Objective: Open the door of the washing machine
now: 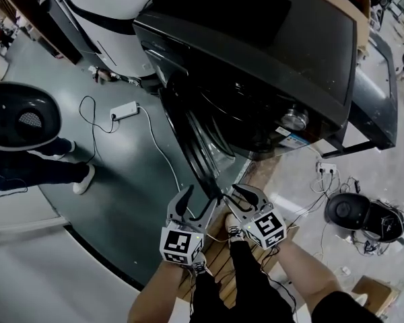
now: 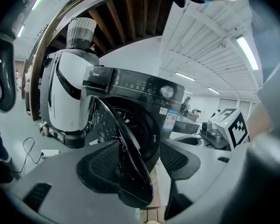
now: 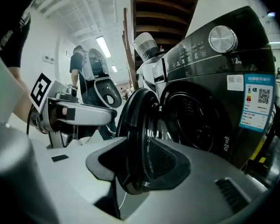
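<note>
Between the spread jaws of the right gripper (image 3: pixel 142 164): rim of the door (image 3: pixel 133 125), loose, not pinched; likewise inside the gaping left gripper (image 2: pixel 140 161). Just beyond, already swung clear of the washing machine (image 3: pixel 214 106). Probably nearly done; next calls for nudging it wider.

The left gripper (image 1: pixel 202 195) and the right gripper (image 1: pixel 230 195) are held side by side at the lower centre of the head view. Both are pointed up the frame and angled slightly toward each other, so that their tips are brought close together. Each is carried on a bare forearm: the left forearm (image 1: pixel 153 296) is seen rising from the bottom edge, the right forearm (image 1: pixel 301 271) from the lower right. In each gripper view the jaws are seen standing apart.
</note>
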`<state>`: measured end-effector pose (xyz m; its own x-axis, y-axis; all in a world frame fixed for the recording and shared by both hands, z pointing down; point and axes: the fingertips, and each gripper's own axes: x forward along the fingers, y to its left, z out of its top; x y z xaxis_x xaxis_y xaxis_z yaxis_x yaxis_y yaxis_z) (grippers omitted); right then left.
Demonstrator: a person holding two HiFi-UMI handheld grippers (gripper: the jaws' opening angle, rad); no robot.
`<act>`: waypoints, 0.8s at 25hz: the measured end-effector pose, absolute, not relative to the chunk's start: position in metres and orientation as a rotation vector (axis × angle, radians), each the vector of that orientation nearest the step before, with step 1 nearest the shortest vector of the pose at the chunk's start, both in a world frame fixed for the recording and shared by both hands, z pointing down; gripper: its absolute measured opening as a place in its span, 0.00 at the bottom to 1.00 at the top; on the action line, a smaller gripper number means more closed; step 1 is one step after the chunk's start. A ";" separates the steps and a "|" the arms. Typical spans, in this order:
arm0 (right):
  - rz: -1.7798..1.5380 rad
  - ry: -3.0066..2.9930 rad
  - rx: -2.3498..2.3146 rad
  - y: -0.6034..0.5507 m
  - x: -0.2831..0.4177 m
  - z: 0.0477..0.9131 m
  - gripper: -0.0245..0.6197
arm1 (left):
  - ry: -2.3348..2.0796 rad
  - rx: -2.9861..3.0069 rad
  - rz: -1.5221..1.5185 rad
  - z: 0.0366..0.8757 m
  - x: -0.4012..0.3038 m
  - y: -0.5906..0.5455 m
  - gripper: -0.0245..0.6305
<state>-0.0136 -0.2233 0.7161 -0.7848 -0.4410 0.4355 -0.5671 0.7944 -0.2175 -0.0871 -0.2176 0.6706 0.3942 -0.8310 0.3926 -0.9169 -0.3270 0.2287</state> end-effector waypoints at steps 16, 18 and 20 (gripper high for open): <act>0.570 -2.654 0.941 -0.223 -0.031 0.694 0.28 | -1.698 2.075 0.275 0.680 -0.196 -0.185 0.45; 0.575 -2.656 0.960 -0.224 -0.035 0.690 0.28 | -1.713 2.070 0.291 0.681 -0.210 -0.182 0.45; 0.573 -2.660 0.976 -0.225 -0.040 0.687 0.28 | -1.725 2.064 0.304 0.681 -0.223 -0.180 0.45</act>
